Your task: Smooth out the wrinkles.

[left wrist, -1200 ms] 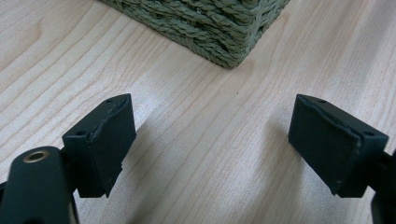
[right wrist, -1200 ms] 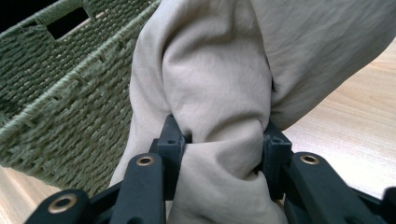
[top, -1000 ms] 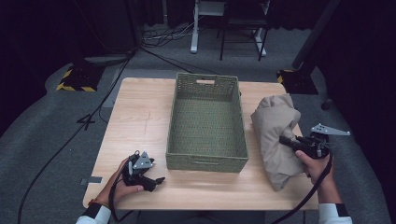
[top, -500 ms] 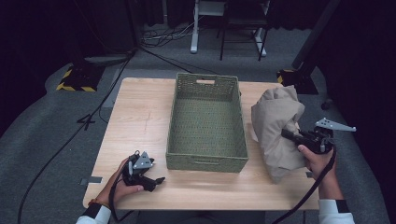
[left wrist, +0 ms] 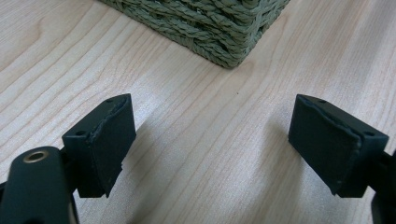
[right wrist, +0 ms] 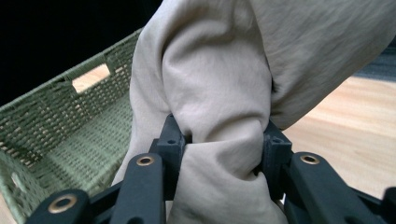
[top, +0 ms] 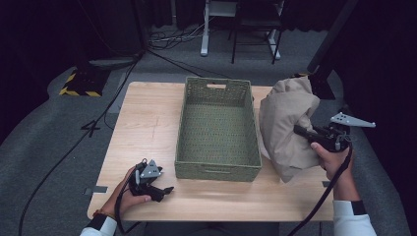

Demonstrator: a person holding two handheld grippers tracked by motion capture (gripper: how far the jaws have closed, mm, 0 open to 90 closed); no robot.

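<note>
A beige cloth bundle (top: 287, 125) hangs lifted at the table's right side, beside the green woven basket (top: 218, 130). My right gripper (top: 301, 132) is shut on a thick fold of that cloth (right wrist: 224, 140), which bulges between the two black jaws in the right gripper view. The basket (right wrist: 51, 135) lies to the left behind the cloth there. My left gripper (top: 164, 191) rests on the wooden table near its front left corner, held by a hand. Its jaws (left wrist: 210, 144) stand wide open over bare wood, with a corner of the basket (left wrist: 219, 32) just ahead.
The basket is empty and takes up the middle of the wooden table (top: 147, 123). Grey carpet with cables surrounds the table. A yellow-and-black striped base (top: 81, 83) sits on the floor at the far left, and chair or desk legs (top: 236, 34) stand beyond the far edge.
My right gripper has risen with the cloth, pulling the bundle up off the table. The left gripper has stayed where it was.
</note>
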